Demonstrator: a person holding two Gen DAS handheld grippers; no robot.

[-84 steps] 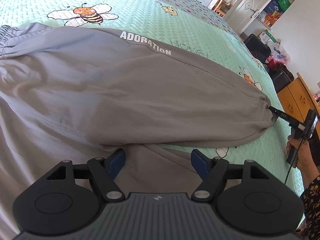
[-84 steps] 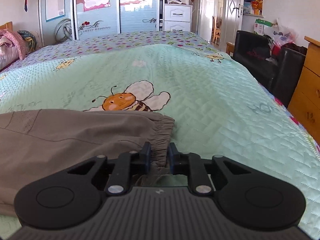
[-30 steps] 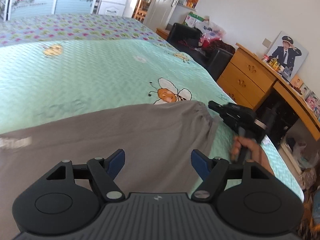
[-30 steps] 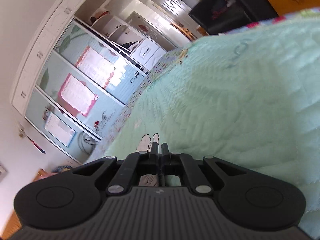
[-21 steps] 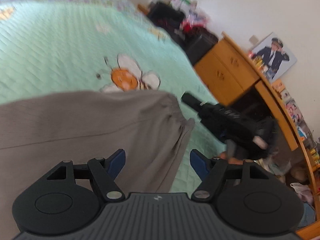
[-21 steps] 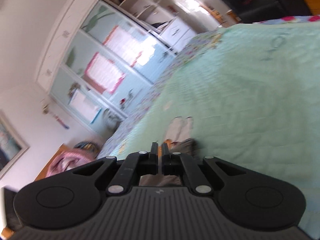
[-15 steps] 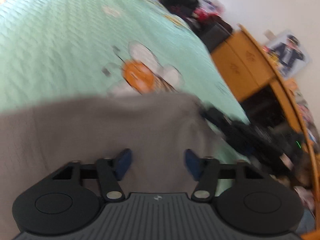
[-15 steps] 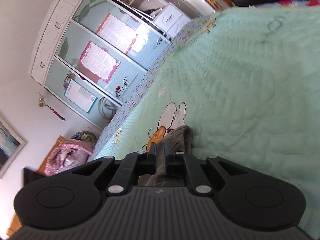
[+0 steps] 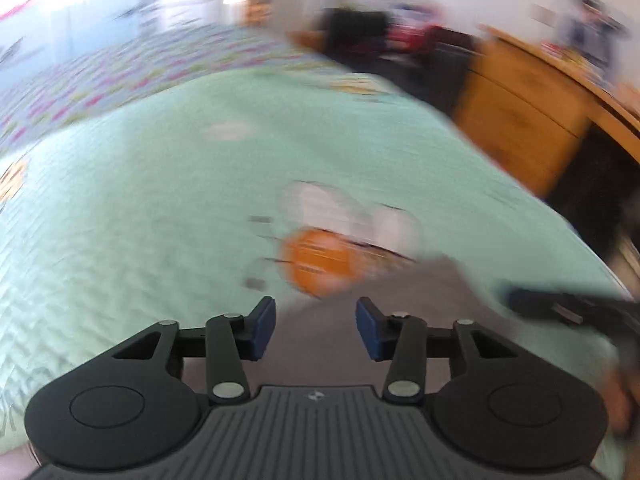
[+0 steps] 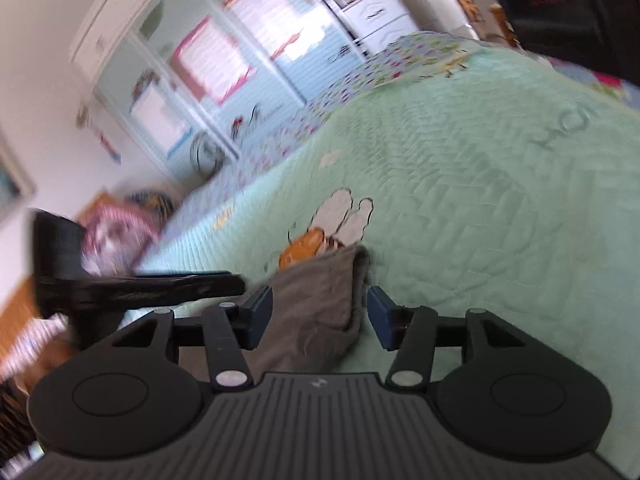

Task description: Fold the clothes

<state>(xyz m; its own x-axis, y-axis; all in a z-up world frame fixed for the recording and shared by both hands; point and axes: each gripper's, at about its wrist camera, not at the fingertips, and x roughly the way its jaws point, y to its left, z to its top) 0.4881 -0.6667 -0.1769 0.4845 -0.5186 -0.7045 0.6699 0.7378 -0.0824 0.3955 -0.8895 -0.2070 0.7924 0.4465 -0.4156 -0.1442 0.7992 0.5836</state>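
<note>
Lying flat on the green bedspread (image 10: 480, 184), the grey trousers (image 10: 320, 312) have their gathered cuff right between the right gripper (image 10: 320, 316) pads, whose jaws have just been opening and now stand clear of the cloth. The left gripper (image 9: 316, 328) hangs half open and empty over the same leg, which stretches away behind both.

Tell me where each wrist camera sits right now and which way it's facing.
Left wrist: on the left gripper, looking down across the green bedspread toward a wooden dresser; its open jaws show.
Right wrist: on the right gripper, rolled, facing the wardrobe; jaws just opened, cloth untouched between them.
Shared: grey trousers, bee print, each other's gripper.
</note>
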